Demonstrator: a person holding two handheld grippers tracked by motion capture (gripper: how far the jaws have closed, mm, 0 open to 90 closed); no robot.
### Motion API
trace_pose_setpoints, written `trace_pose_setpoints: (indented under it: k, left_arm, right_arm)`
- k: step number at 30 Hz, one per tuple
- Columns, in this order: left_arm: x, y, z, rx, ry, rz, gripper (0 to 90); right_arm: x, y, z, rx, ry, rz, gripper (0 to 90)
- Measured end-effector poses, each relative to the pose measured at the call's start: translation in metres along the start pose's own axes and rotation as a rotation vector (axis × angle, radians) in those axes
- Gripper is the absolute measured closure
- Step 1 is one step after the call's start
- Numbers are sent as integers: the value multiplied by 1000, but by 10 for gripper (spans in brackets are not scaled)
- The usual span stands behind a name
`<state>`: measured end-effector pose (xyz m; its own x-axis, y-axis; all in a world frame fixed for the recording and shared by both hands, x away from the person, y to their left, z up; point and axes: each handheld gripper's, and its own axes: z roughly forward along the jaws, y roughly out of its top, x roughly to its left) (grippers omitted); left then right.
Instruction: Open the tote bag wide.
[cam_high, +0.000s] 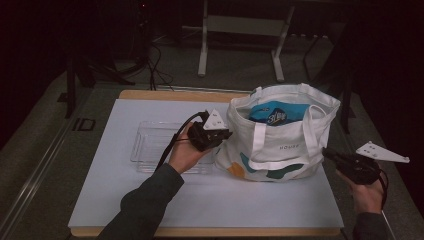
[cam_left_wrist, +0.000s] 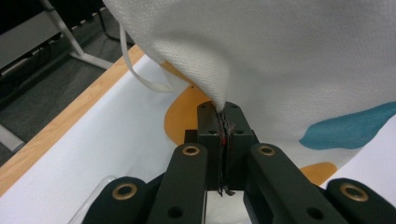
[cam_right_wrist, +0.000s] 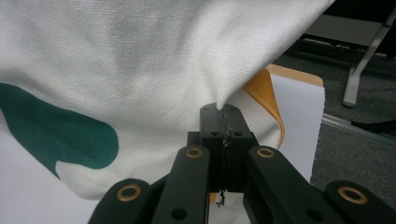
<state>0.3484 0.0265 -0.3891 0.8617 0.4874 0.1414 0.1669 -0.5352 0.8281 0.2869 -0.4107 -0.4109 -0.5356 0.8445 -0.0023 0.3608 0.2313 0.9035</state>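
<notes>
On the surface (cam_high: 150, 210), one tote bag (cam_high: 280, 140), one clear tray (cam_high: 145, 145) beside it, my left tool (cam_left_wrist: 223, 112) and right tool (cam_right_wrist: 223, 112) each clamped on its cloth, bare room toward the near edge.

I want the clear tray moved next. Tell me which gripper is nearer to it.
Left. The left gripper, shut on the tote bag's side, hangs right above the clear tray's near end. The right gripper pinches the bag's far side, away from the tray.
</notes>
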Motion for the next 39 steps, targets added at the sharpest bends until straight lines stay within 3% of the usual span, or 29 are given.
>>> trace_pose_setpoints:
  k: [14, 17, 30, 39]
  left_arm:
    - [-14, -12, 5, 13, 11, 17, 884]
    - [-18, -15, 8, 30, 22, 38, 884]
    - [-27, -32, 22, 62, 35, 44, 885]
    - [-27, -40, 25, 60, 24, 26, 886]
  right_arm:
    - [3, -22, 0, 24, 24, 8, 898]
    - [5, -30, 4, 43, 28, 6, 898]
    - [8, -52, 18, 108, 22, 24, 898]
    - [7, -64, 21, 112, 19, 58, 898]
